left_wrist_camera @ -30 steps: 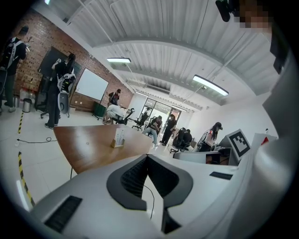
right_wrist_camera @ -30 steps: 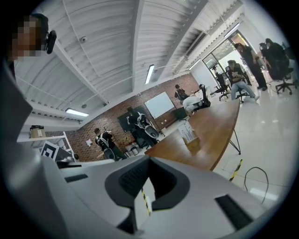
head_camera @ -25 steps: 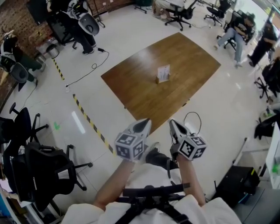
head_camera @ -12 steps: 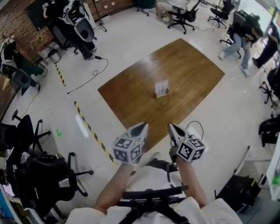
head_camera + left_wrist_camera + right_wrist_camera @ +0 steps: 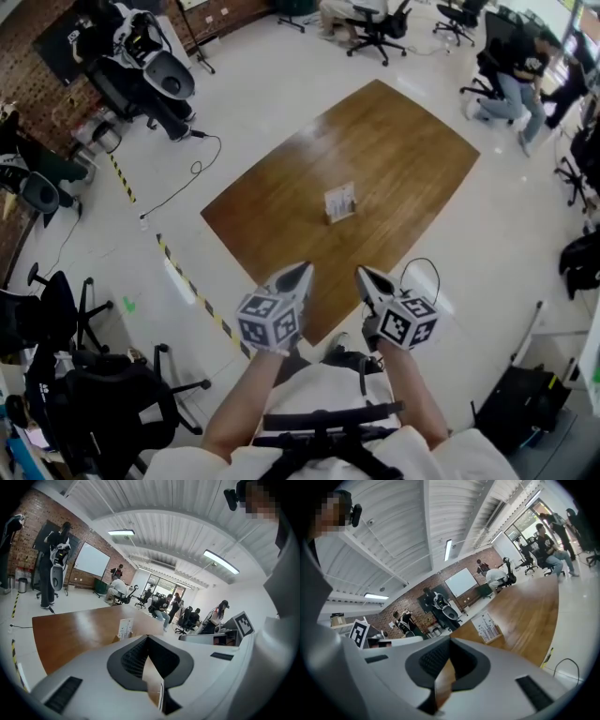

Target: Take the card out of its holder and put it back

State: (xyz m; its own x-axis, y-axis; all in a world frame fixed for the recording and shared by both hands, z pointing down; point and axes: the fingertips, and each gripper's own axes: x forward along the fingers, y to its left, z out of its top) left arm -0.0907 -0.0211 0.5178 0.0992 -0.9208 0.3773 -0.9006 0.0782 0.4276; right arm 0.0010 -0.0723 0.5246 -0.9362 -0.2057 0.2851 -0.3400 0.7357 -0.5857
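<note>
Near the middle of the wooden table [image 5: 403, 141]: the white card [image 5: 340, 199], upright in its low wooden holder [image 5: 339, 217], slotted in, printed face turned towards the grippers. Touched by nothing, alone on the tabletop. In the left gripper view, same card [image 5: 125, 628] and holder [image 5: 115, 640] just above that gripper's upper edge, a little left of the tips, with bare table [image 5: 65, 630] spreading to the left. In the right gripper view, card [image 5: 488, 625] and holder [image 5: 496, 637] to the right of the tips, table [image 5: 534, 602] running off behind. Well short of the card, side by side before the near corner of the table: left gripper [image 5: 299, 276] and right gripper [image 5: 367, 279], each held in a hand, each with a marker cube at the back, both pointing towards the card. Jaws of the left gripper [image 5: 148, 637] together at the tips, clamped on nothing. Jaws of the right gripper [image 5: 450, 642] likewise together, nothing between them. Farther out, on the pale floor: a line of yellow-and-black tape [image 5: 192, 281] left of the table, a black cable [image 5: 183, 167], black office chairs [image 5: 103, 398] at lower left, a black case [image 5: 511, 403] at lower right, seated people [image 5: 511, 70] at far right, a brick wall [image 5: 52, 70] at far left.
</note>
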